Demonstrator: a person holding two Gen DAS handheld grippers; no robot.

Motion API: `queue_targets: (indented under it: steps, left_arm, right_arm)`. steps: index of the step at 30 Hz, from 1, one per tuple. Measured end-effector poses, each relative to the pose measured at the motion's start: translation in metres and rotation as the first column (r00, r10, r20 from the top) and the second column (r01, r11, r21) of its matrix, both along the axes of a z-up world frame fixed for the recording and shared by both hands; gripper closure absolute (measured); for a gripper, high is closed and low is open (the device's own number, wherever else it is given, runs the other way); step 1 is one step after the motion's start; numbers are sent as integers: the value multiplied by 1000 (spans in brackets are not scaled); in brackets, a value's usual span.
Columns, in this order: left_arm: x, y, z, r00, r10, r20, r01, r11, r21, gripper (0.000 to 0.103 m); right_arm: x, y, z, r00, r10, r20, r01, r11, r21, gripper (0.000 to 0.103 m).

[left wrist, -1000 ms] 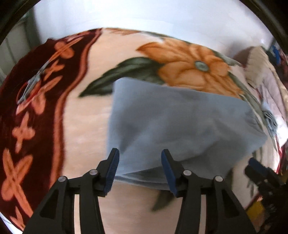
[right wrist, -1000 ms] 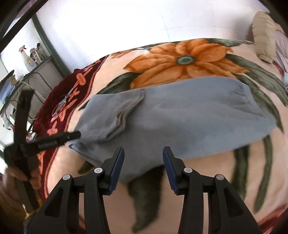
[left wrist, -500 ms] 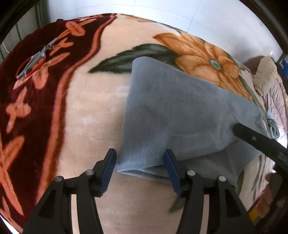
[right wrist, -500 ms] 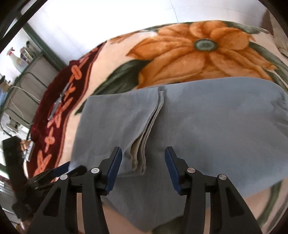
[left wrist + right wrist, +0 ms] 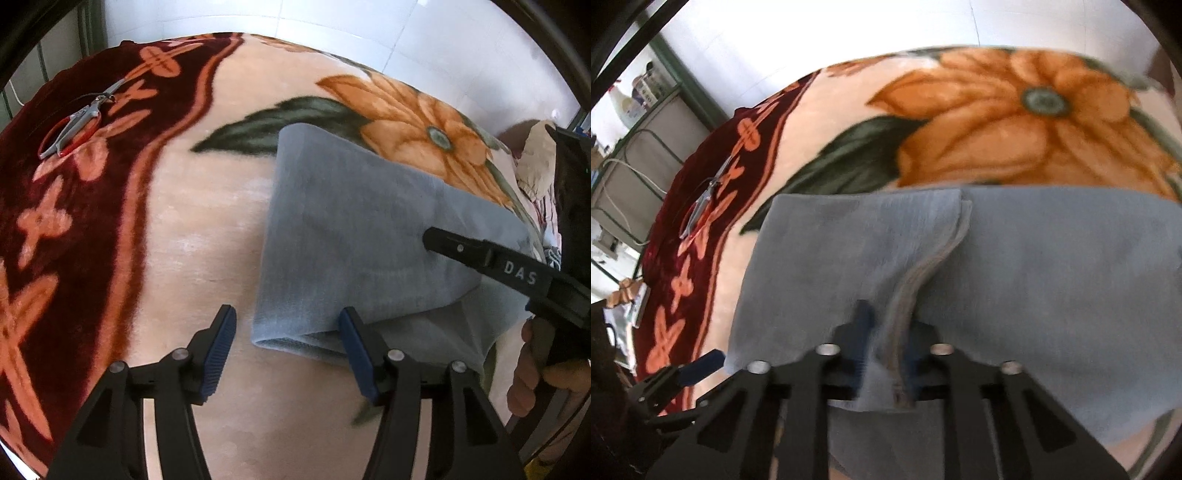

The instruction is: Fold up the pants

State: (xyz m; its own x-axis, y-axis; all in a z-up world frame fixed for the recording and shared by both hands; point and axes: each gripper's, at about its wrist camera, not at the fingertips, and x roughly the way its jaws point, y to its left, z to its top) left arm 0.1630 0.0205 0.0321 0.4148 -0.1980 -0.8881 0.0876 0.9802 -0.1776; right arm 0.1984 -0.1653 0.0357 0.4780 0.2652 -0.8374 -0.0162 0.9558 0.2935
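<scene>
Grey pants (image 5: pixel 354 236) lie partly folded on a flowered blanket (image 5: pixel 207 229); they also show in the right wrist view (image 5: pixel 1052 288). My left gripper (image 5: pixel 288 347) is open at the near folded corner, its fingers either side of the fold's edge. My right gripper (image 5: pixel 886 332) is shut on the hem edge (image 5: pixel 916 273) of the folded-over layer. The right gripper's black finger (image 5: pixel 495 258) shows over the pants in the left wrist view.
Red-handled scissors (image 5: pixel 74 125) lie on the dark red border of the blanket, far left; they also show in the right wrist view (image 5: pixel 705 203). A pillow (image 5: pixel 535 162) sits at the far right. A metal rack (image 5: pixel 631 155) stands beside the bed.
My right gripper has moved down onto the folded layer's hem and closed on it. My left gripper has stayed open at the fold's near corner, drawing slightly closer.
</scene>
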Motion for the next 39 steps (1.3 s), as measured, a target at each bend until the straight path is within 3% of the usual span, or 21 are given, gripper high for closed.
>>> queue_targets:
  steps: [12,21,30,37,39]
  left_arm:
    - [-9,17,30,998,33,54,-32,999,-28,42]
    - [-11,14,46,997,23,77,-19,999,-51,41]
    - [-4,-10,39,998,-29,54,32,998,-54,41]
    - [9,-39,31,996,-83,39,85,994,-64,41]
    - [12,-46,28,995,-98,35,100,993,-63,39]
  right_arm:
    - [-17,-6,90,985,56,161,-49,998,-48,98]
    - [-44,-59,132,978,39,207,-7,988,-152,98]
    - [-53,-132,102,986,-68,151,99,973,-208,98]
    - [-47,-160,42,988,-141,65,153,959,-239,98]
    - [-46,-168,22,984,-178,26,179,953,-246,92]
